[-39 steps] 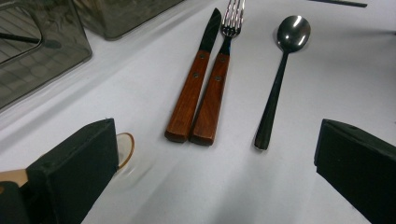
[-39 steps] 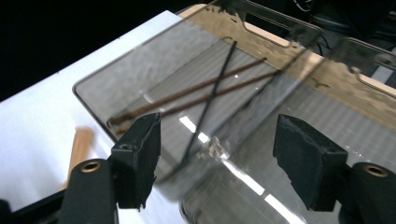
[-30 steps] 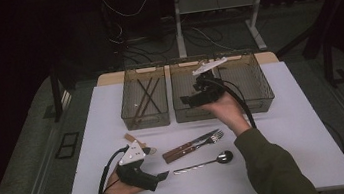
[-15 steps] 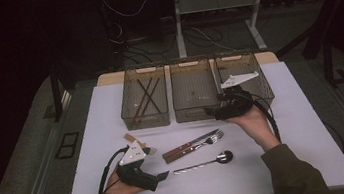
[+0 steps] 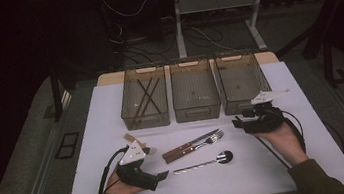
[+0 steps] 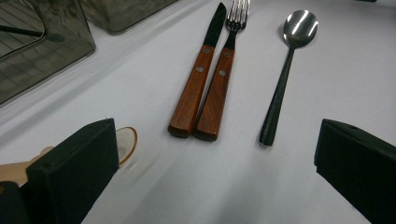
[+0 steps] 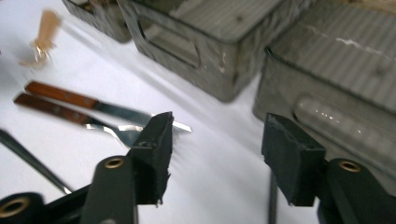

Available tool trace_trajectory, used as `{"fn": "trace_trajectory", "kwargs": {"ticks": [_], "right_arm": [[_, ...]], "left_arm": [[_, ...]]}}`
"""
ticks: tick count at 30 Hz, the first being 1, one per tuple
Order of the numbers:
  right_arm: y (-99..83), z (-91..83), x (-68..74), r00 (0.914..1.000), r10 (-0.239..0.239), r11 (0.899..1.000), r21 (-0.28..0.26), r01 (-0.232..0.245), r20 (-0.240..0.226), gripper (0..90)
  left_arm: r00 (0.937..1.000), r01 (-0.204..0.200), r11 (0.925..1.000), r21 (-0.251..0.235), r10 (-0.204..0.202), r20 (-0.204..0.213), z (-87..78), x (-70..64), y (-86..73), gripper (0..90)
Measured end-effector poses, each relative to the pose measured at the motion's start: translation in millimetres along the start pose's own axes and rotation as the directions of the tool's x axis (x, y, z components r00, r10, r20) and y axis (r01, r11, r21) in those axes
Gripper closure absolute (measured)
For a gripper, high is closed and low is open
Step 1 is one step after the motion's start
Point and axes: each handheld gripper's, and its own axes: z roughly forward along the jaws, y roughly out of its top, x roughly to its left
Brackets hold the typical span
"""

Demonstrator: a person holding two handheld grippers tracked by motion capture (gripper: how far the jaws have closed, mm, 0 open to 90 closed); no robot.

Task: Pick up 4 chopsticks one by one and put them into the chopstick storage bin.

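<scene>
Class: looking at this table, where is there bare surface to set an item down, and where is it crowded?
Free: the white mat left of the left bin, and the front strip below the spoon. Crowded: the middle, where knife, fork and spoon lie close together.

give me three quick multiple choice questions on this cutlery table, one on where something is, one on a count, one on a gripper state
1. Where does the spoon lie?
A. in the middle bin
B. on the table, nearer the person than the knife and fork
C. in the right gripper

2. How many bins stand in a row at the back of the table?
A. two
B. three
C. four

3. How do the jaws of the left gripper stand?
A. wide open, holding nothing
B. shut on the fork
C. shut on the spoon

Answers: 1 B, the high view shows it on the white top below the two wooden handles. 2 B, three clear bins sit side by side. 3 A, the left gripper view shows bare table between them.
</scene>
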Motion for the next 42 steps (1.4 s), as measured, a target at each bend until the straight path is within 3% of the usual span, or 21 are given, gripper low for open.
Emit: {"fn": "trace_trajectory", "kwargs": {"ticks": [3,11,20,30,38,42], "right_arm": [[-11.3,-5.4,-3.5,0.9997,0.024,0.999,0.035,-0.024,0.006,50.2],[-37.7,-13.6,-10.1,0.9984,-0.016,0.994,0.111,0.01,0.055,60.9],[-62.4,-23.4,-18.5,0.9968,-0.003,0.984,0.179,-0.011,0.079,73.6],[-67.4,-13.9,-18.9,0.9953,-0.023,0.971,0.238,0.0,0.094,79.9],[-68.2,-12.1,-15.4,0.9928,-0.05,0.969,0.247,0.022,0.109,84.3],[-68.6,-12.1,-15.8,0.993,-0.038,0.971,0.241,0.01,0.112,85.4]], "left_arm": [[1.0,-0.001,1.0,0.0,0.001,0.003,-0.6,0.3,0.2,0.0],[1.0,-0.001,1.0,-0.004,0.001,0.003,-0.6,0.1,0.2,0.0],[1.0,-0.004,1.0,-0.001,0.004,0.001,-0.1,-0.3,0.3,0.0],[0.9999,-0.012,0.9999,0.001,0.012,0.006,0.1,-0.8,0.4,0.0],[0.9998,-0.016,0.9999,0.007,0.016,0.008,0.9,-0.9,0.2,0.0],[0.9999,-0.015,0.9999,0.007,0.015,0.008,0.7,-1.0,0.3,0.0]]}}
